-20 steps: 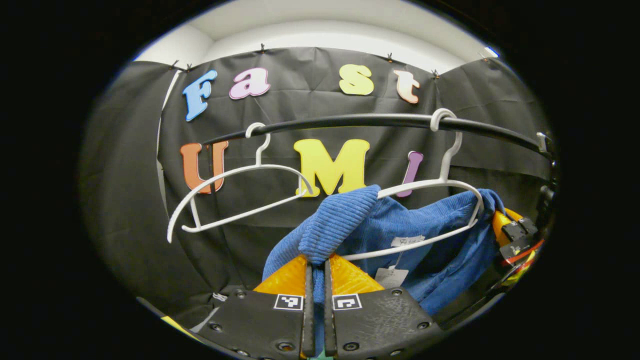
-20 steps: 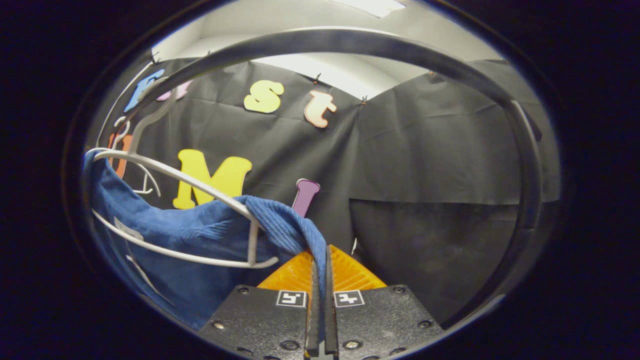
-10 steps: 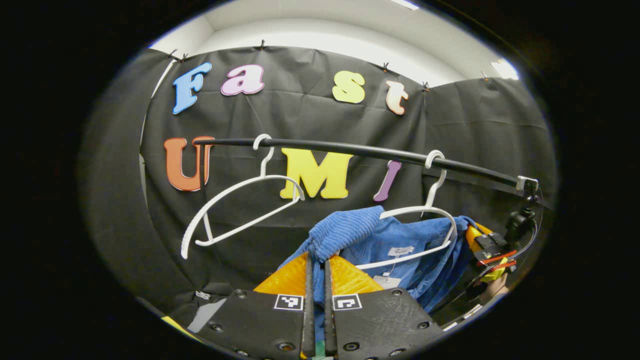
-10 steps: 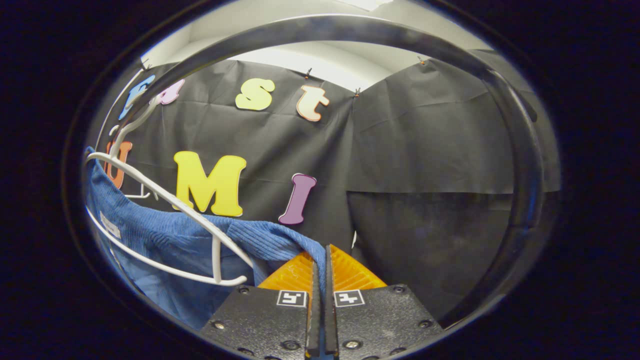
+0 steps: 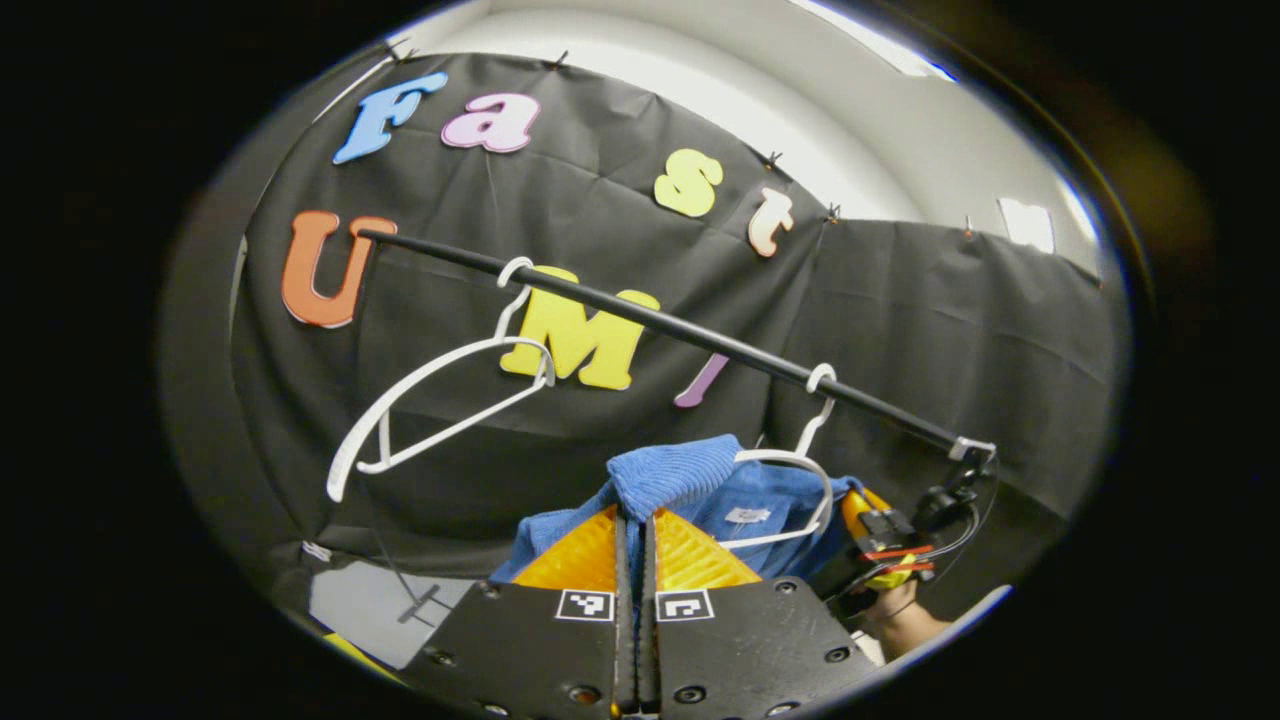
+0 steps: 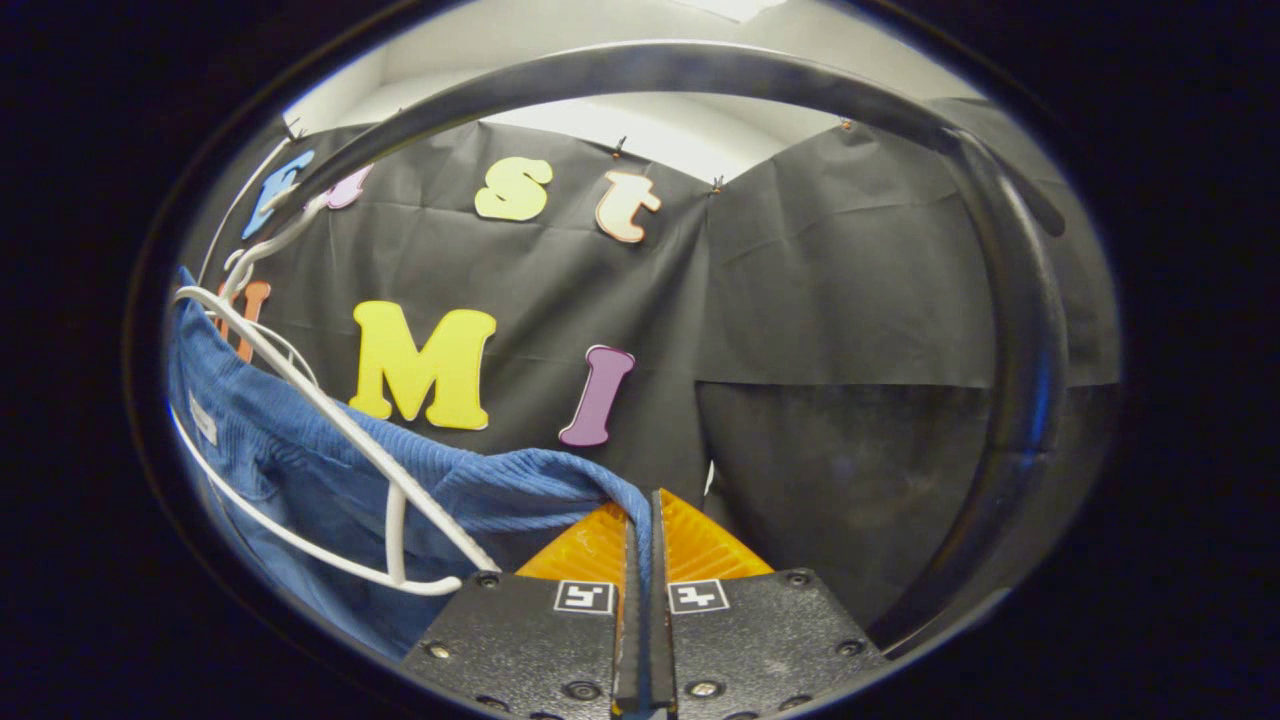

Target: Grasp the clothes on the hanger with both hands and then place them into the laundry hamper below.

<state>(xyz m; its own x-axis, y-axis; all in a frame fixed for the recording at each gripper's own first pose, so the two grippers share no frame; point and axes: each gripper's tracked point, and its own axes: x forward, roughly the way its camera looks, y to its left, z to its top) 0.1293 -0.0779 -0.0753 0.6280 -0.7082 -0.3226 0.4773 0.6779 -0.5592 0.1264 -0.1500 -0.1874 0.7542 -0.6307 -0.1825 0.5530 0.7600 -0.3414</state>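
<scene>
1. Left gripper view, bottom centre: left gripper (image 5: 636, 525) pinched together on a fold of ribbed blue garment (image 5: 680, 470), soft corduroy-like knit bunched just above the fingertips.
2. Centre right: rest of the garment draped over a thin white hanger (image 5: 790, 490), curved plastic, hooked on a slim black rail (image 5: 640, 318) slanting from upper left down to lower right.
3. Left of centre: second white hanger (image 5: 420, 410), bare, tilted, hooked on the same rail.
4. Lower right: right gripper (image 5: 880, 535) at the garment's far edge, with a hand (image 5: 900, 625) beneath it.
5. Right gripper view, bottom centre: right gripper (image 6: 640, 530) closed on a ribbed blue strip of the garment (image 6: 330, 460), cloth running between the fingers.
6. Left side: garment sagging in a wide fold, white hanger (image 6: 390, 480) crossing it diagonally, small pale label near the left edge.
7. Top and right: thick dark rail (image 6: 700, 75) arching overhead as a smooth round tube.
</scene>
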